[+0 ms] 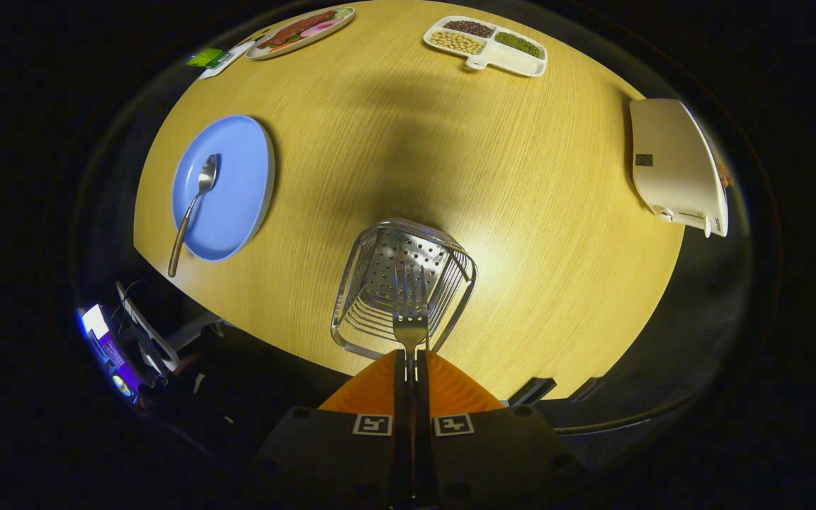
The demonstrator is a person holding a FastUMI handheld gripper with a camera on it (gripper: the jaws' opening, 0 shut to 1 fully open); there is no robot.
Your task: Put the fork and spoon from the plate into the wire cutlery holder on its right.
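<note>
One fork (409, 312) clamped between the fingers (443, 386) hangs over the wire holder (401, 283); the spoon (194, 205) lies on the plate (238, 191).

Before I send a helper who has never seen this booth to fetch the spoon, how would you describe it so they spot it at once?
Start at the round wooden table and find the blue plate, left of the wire cutlery holder. The spoon lies on that plate, handle jutting past the rim. Unlike the fork, clamped in the gripper above the holder, it has a rounded bowl.
</note>
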